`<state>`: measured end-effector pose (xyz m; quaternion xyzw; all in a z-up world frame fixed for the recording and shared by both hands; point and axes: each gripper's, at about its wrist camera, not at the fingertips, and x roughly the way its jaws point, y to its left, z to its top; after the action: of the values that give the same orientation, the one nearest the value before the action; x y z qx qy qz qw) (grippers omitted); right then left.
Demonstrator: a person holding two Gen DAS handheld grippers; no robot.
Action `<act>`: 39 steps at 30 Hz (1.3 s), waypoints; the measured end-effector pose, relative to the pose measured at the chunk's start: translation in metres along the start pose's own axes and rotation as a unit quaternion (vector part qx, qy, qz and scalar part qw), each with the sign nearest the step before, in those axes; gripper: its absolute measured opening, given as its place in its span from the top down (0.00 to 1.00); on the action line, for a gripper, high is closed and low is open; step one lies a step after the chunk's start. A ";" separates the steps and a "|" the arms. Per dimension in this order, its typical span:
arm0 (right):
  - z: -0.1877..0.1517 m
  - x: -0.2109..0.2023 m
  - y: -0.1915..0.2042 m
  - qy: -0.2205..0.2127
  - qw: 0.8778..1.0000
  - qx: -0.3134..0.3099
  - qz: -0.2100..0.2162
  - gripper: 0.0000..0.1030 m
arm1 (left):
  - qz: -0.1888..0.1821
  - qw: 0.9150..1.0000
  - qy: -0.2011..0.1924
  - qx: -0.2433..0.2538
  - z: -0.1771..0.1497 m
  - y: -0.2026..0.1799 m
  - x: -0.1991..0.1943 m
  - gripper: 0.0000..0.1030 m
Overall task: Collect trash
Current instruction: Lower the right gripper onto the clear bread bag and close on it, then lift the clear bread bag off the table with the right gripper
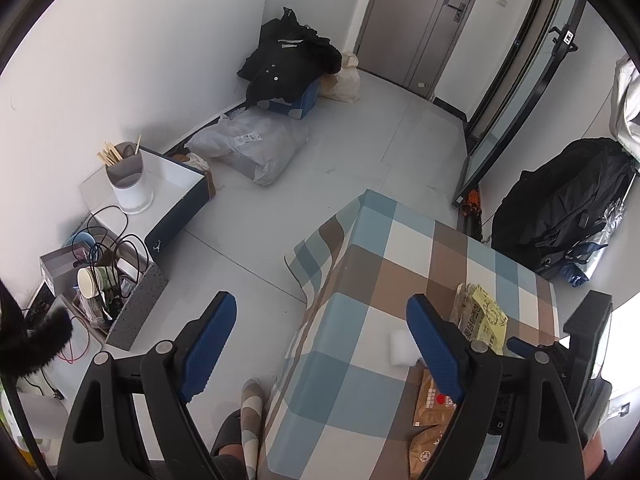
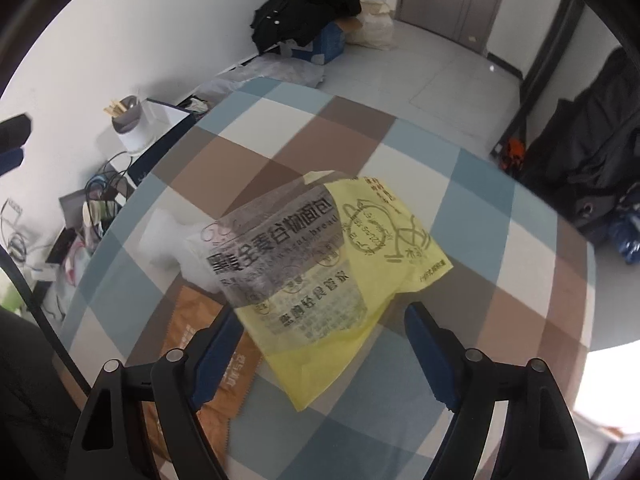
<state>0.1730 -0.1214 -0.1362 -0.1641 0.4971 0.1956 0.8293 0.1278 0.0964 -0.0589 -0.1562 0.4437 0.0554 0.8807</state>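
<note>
**A:** Which step is this? The right gripper [image 2: 320, 344] is over the yellow bread wrapper [image 2: 340, 264] on the checked counter [image 2: 500, 216], jaws spread, one on each side of the wrapper's near corner. Doesn't look like they're pinching it, so probably still the approach to the first piece of trash.

**B:** Agreed, nothing is gripped. The wrapper lies crumpled and slightly lifted off the cloth, with the orange packet [image 2: 208, 320] touching it on the near-left side and something white [image 2: 172, 236] just beside it on the left. The left gripper [image 1: 320, 344] hangs off the counter's left edge, jaws wide open and empty, half over the floor.

**A:** So next move, as a guess: the right one drops a little and closes on that near corner. The film is thin, so the jaws would need to catch a fold, not slide over it.

**B:** And avoid snagging the orange packet along with it. No bin visible in either view, so where it goes, hard to say.
</note>
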 end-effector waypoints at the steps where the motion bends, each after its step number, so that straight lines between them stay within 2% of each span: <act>1: 0.000 -0.002 0.002 -0.008 1.000 -0.013 -0.014 0.26 | 0.001 1.000 0.000 0.001 0.000 0.000 0.000 0.18; 4: -0.003 -0.008 0.016 -0.031 0.996 -0.070 -0.051 0.28 | 0.004 1.000 -0.001 0.001 -0.001 -0.001 0.001 0.18; 7: -0.008 -0.002 0.032 -0.025 0.990 -0.123 -0.066 0.44 | 0.007 1.000 -0.001 0.000 -0.001 0.001 0.001 0.18; 8: -0.008 0.001 0.035 -0.020 0.989 -0.132 -0.069 0.53 | 0.007 1.000 0.000 0.000 -0.002 0.001 0.002 0.18; 9: -0.008 0.004 0.038 -0.013 0.988 -0.139 -0.070 0.65 | 0.006 1.000 0.002 0.000 -0.002 0.002 0.002 0.18; 11: -0.007 0.008 0.040 -0.009 0.988 -0.139 -0.066 0.79 | 0.011 1.000 0.003 0.001 -0.003 0.006 0.003 0.18; 13: -0.010 0.006 0.039 -0.016 0.988 -0.139 -0.068 0.88 | 0.014 1.000 0.009 -0.003 -0.003 0.011 0.006 0.18; 18: -0.014 -0.005 0.035 -0.039 0.990 -0.127 -0.056 0.96 | 0.024 1.000 0.011 -0.004 -0.003 0.013 0.010 0.18; 22: -0.014 -0.022 0.029 -0.066 0.992 -0.101 -0.043 0.97 | 0.033 0.999 0.001 0.004 -0.006 0.011 0.007 0.18; 29: -0.024 -0.071 -0.007 -0.122 0.992 0.004 0.011 0.97 | 0.027 0.999 0.014 0.017 -0.018 0.003 0.008 0.18; 34: -0.037 -0.092 -0.031 -0.140 0.986 0.072 0.054 0.97 | -0.003 0.998 0.028 0.052 -0.030 -0.014 0.007 0.18; 39: -0.050 -0.113 -0.043 -0.165 0.977 0.104 0.083 0.98 | -0.010 0.993 0.046 0.109 -0.041 -0.036 -0.003 0.18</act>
<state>0.1071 -0.2005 -0.0552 -0.0005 0.3826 0.2355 0.8934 0.1031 0.0488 -0.0715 -0.0660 0.4854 -0.0091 0.8717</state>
